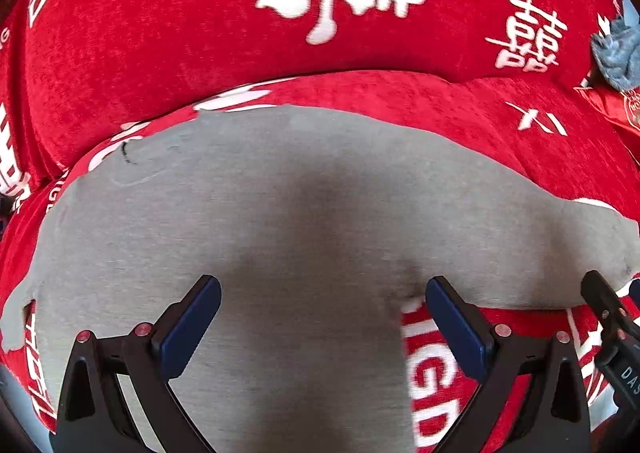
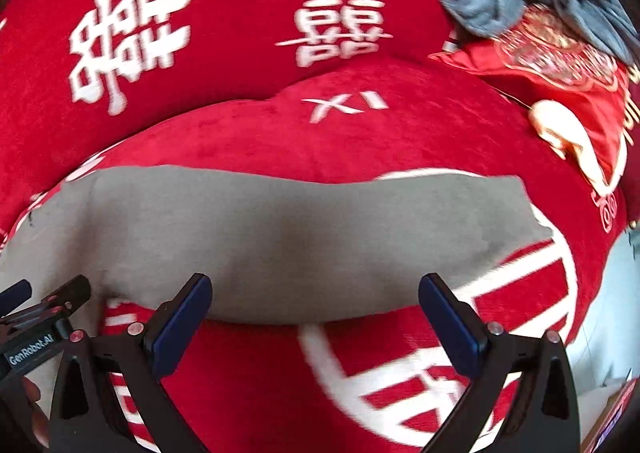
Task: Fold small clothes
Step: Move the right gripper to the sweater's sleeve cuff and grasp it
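Smooth grey knit garment [image 1: 280,213] flat on plush red cover [image 1: 160,33], both tongs wide

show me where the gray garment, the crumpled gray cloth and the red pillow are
gray garment [image 2: 280,237]: right wrist view, middle of the flat fabric.
crumpled gray cloth [image 2: 504,1]: right wrist view, the bunched left part of it.
red pillow [image 2: 576,93]: right wrist view, its embroidered face.

The left gripper [image 1: 322,313] has its jaws spread wide, empty, over a flat grey garment [image 1: 280,221] lying on a red cover with white characters [image 1: 200,33]. Ahead and far right of the gripper lies a crumpled grey-blue cloth [image 1: 616,53]. The right gripper [image 1: 612,317] enters at its right side.
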Action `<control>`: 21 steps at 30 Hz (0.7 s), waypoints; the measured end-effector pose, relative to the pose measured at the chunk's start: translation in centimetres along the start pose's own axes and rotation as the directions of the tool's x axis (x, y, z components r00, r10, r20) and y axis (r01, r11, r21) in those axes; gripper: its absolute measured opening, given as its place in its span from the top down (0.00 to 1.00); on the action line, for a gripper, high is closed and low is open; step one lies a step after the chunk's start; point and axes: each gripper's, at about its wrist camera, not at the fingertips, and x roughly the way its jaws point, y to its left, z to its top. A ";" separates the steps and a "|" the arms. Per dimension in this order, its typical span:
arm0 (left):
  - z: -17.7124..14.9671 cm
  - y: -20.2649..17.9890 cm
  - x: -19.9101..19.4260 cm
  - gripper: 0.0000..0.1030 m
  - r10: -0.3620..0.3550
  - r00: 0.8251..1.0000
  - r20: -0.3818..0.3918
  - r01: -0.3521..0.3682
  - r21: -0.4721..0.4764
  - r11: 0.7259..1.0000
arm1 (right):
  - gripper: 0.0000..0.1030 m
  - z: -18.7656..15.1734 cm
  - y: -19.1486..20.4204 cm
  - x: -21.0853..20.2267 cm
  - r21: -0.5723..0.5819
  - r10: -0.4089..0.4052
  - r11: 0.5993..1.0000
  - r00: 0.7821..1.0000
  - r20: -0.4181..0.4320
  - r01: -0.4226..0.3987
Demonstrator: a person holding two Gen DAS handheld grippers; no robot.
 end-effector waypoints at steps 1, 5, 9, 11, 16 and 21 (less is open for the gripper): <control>0.0 -0.6 0.0 0.00 -0.001 1.000 0.001 0.001 0.010 1.000 | 0.00 -0.1 -0.9 0.1 0.013 -0.009 1.000 1.000 0.000 0.009; -0.1 -2.3 0.1 0.00 -0.004 1.000 0.003 0.004 0.043 0.999 | 0.00 -0.5 -4.7 0.4 0.077 -0.037 0.996 0.999 -0.005 0.038; -0.1 -3.3 0.2 0.00 -0.001 1.000 0.000 0.001 0.060 0.998 | 0.00 -0.9 -8.5 0.9 0.160 -0.056 0.986 0.998 -0.005 0.056; -0.2 -3.5 0.3 0.00 0.000 1.000 -0.007 0.001 0.066 0.998 | 0.00 -1.0 -10.9 1.2 0.224 -0.051 0.973 0.999 0.010 0.047; -0.2 -3.1 0.3 0.00 0.007 1.000 0.001 -0.007 0.053 0.999 | 0.04 -1.1 -14.1 2.8 0.304 -0.007 0.953 0.999 0.048 -0.008; -0.1 -2.8 0.6 0.00 0.002 1.000 -0.004 -0.002 0.036 0.999 | 0.07 0.0 -14.1 3.5 0.258 -0.015 0.966 0.994 0.108 -0.014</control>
